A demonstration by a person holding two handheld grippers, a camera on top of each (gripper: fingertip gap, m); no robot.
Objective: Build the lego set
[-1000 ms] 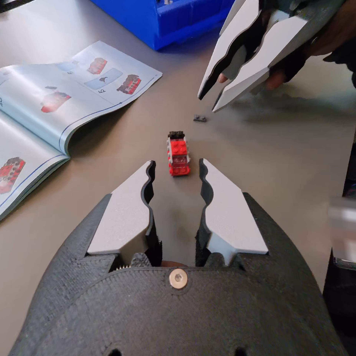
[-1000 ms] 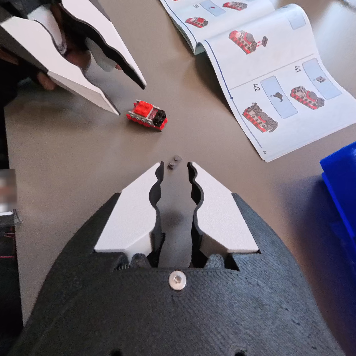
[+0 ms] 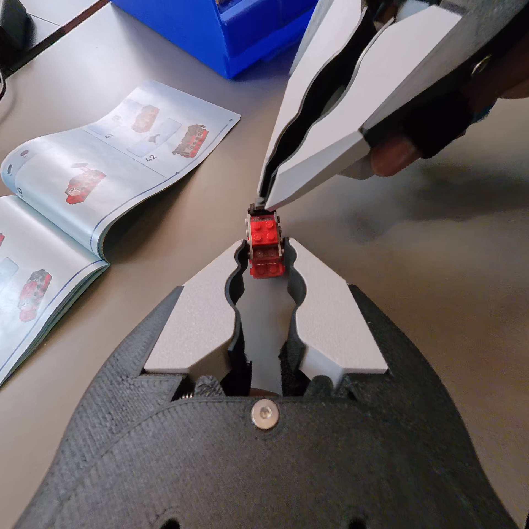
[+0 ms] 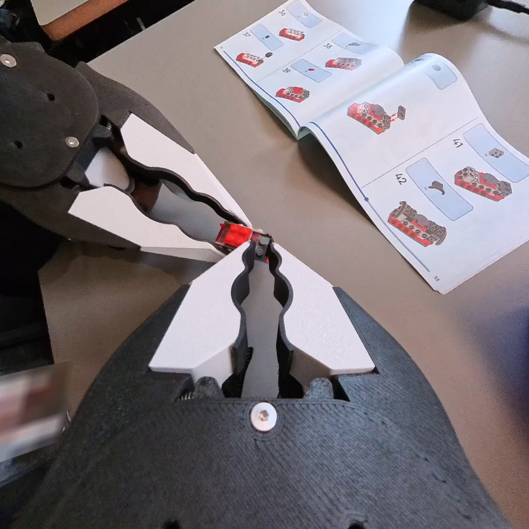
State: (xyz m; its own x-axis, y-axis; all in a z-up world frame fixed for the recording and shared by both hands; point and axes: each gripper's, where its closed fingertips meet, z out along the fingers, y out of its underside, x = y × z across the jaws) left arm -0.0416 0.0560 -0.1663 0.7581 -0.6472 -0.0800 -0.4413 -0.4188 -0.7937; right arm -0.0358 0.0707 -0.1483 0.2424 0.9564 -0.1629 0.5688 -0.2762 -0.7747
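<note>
Grey-brown table point(image 3: 429, 286) with a booklet, a blue bin and dark gear at its edges.
An open instruction booklet point(image 3: 86, 200) lies flat on the table at the left of the left wrist view, its pages bowed upward by the spine. A blue plastic bin point(image 3: 186, 34) stands at top centre, beyond the booklet. A black object point(image 3: 11, 25) sits in the upper left corner. In the right wrist view another dark object point(image 4: 458, 5) lies at the top right edge.

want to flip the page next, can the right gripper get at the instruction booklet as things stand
Probably not yet: the right gripper is shut on a small dark grey plate at the red lego car. The instruction booklet lies open and uncovered beside it.
</note>
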